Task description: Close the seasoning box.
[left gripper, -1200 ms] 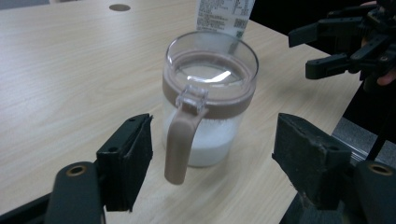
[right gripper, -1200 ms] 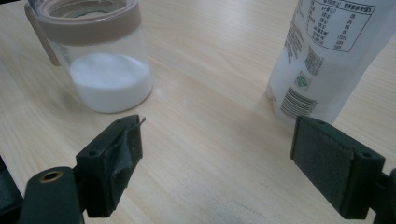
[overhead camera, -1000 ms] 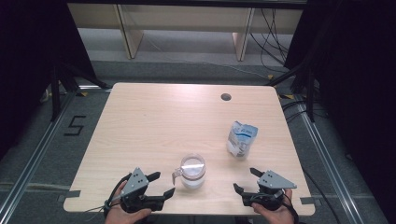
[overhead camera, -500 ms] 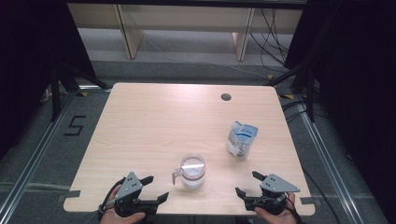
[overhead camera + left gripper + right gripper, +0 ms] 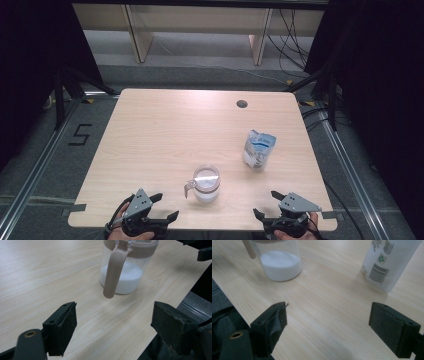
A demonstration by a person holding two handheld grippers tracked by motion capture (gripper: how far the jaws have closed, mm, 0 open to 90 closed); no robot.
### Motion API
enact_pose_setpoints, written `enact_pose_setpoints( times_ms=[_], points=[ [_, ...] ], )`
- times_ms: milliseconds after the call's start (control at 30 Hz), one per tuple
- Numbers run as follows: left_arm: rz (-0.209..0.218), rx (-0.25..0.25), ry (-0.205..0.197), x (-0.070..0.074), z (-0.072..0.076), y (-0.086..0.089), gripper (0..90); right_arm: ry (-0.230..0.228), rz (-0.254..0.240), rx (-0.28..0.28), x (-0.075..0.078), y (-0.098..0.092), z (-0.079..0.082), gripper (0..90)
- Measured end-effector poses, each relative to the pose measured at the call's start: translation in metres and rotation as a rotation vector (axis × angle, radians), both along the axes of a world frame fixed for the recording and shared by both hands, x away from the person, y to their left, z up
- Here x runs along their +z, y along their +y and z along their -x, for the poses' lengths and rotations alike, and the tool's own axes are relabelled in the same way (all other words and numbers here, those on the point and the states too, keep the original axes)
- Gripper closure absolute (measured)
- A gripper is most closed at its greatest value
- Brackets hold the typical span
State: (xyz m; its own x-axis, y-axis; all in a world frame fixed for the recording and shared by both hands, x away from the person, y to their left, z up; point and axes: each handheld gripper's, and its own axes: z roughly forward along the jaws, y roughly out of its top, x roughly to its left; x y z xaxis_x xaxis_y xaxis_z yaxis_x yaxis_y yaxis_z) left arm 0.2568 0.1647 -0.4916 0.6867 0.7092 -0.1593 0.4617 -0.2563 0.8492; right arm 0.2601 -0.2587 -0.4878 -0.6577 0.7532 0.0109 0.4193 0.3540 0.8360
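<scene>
Jug [image 5: 205,183] of clear plastic with a tan handle and rim stands upright near the front edge of the table [image 5: 165,135], holding white powder in its lower part — its handle points toward the left gripper [image 5: 164,207]. That gripper sits at the front left corner; its jaws have just been opening and now stand wide with nothing between them, the jug just ahead in the left gripper view. Right gripper [image 5: 266,204] rests at the front right corner, jaws likewise spread wide and empty. White and blue pouch [image 5: 259,149] stands upright beyond it, well apart from the jug — in the right gripper view its barcode side faces the camera
</scene>
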Motion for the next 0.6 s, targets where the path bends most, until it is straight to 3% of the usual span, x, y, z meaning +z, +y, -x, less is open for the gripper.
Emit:
enact_pose_setpoints(
  times_ms=[33,67,100,167,233,367,400,567,600],
  points=[
    [0.008,0.007,0.005,-0.0007,0.0005,-0.0004,19.8,0.034,-0.011,-0.007,-0.0003,0.0014,0.0027,15.7],
    [0.006,0.010,0.009,-0.0010,0.0010,-0.0003,19.8,0.020,-0.003,0.016,-0.0012,0.0006,0.0015,15.7],
    [0.008,0.013,0.009,-0.0017,0.0013,-0.0006,19.8,0.001,0.006,0.003,-0.0013,0.0003,0.0024,15.8],
    [0.000,0.007,0.012,-0.0025,0.0013,0.0004,19.7,0.036,-0.003,0.010,-0.0015,0.0013,0.0049,15.8],
    [0.011,0.014,0.013,-0.0034,0.0009,0.0001,19.6,0.011,0.016,0.009,-0.0021,0.0008,0.0053,15.8],
    [-0.011,-0.001,0.003,-0.0041,-0.0011,0.0026,19.4,0.044,0.003,0.012,-0.0031,0.0022,0.0070,15.8],
    [0.003,0.016,0.018,-0.0050,-0.0004,0.0017,19.4,0.043,0.004,0.013,-0.0032,0.0022,0.0071,15.8],
    [-0.012,0.022,0.023,-0.0046,-0.0009,0.0030,19.2,0.032,0.011,0.032,-0.0042,0.0010,0.0048,15.8],
    [-0.005,0.028,0.023,-0.0049,-0.0010,0.0027,18.9,0.043,0.010,0.004,-0.0041,0.0016,0.0061,15.8]
  ],
)
